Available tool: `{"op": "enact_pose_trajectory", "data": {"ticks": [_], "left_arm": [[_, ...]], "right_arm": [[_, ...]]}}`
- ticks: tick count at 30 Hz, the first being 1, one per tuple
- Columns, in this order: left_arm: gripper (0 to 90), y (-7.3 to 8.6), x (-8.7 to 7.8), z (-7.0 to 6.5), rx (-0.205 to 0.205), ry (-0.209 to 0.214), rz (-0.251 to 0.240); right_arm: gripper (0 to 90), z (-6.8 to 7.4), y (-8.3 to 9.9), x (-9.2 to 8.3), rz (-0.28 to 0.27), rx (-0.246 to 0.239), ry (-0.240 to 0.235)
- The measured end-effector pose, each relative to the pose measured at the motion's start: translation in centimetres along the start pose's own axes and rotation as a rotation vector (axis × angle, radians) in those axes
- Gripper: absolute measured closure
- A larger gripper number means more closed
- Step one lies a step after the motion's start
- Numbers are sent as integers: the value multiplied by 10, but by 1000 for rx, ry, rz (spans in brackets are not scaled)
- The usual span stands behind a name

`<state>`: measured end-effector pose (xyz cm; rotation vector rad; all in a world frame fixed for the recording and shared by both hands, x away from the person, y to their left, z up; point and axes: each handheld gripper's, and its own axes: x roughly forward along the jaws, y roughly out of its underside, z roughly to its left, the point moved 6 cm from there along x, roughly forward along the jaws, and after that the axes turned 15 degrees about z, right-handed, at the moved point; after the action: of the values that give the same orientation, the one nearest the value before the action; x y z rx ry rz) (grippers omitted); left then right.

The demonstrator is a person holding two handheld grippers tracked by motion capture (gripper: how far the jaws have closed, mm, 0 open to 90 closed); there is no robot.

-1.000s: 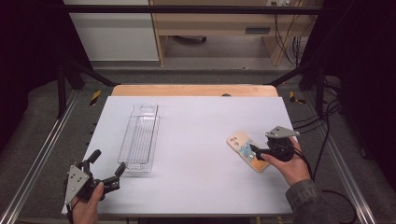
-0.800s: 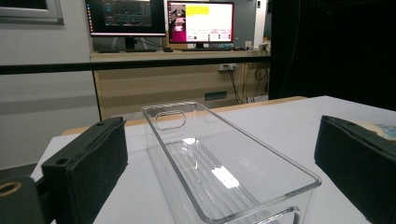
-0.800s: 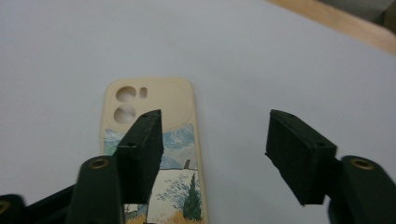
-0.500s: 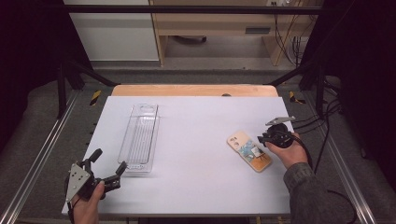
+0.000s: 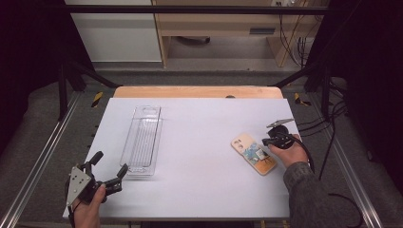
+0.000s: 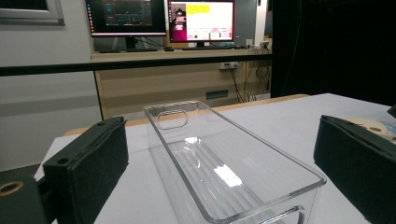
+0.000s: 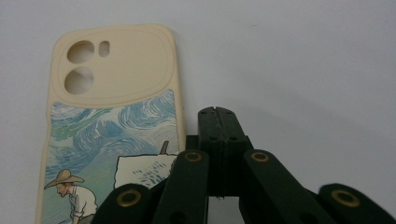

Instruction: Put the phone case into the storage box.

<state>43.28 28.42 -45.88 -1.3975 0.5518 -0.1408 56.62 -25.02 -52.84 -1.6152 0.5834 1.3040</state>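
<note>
high: above, forward-down | left: low, near clear bin (image 6: 224,172) | right: close over phone case (image 7: 112,126)

The phone case (image 7: 112,126) is cream with swirling blue-green brushstrokes and a straw-hatted figure. The tray (image 5: 142,140) is clear plastic, ribbed. The desk (image 5: 199,190) is white; both grippers' fingers (image 6: 88,163) are black.

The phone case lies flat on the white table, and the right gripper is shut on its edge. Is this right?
Not quite. The phone case does lie flat on the white table, but the right gripper holds nothing: its jaws, which have just been closing, meet on each other beside the case's edge. The right gripper view shows this.
</note>
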Motion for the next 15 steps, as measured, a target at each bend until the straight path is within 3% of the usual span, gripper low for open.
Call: {"op": "enact_pose_trajectory", "data": {"ticks": [9, 15], "left_arm": [[28, 0, 0, 0, -3, 1, -1], [28, 0, 0, 1, -4, 1, 1]], "right_arm": [[900, 1, 0, 5, 18, -15, 14], [900, 2, 1, 9, 33, -16, 0]]}}
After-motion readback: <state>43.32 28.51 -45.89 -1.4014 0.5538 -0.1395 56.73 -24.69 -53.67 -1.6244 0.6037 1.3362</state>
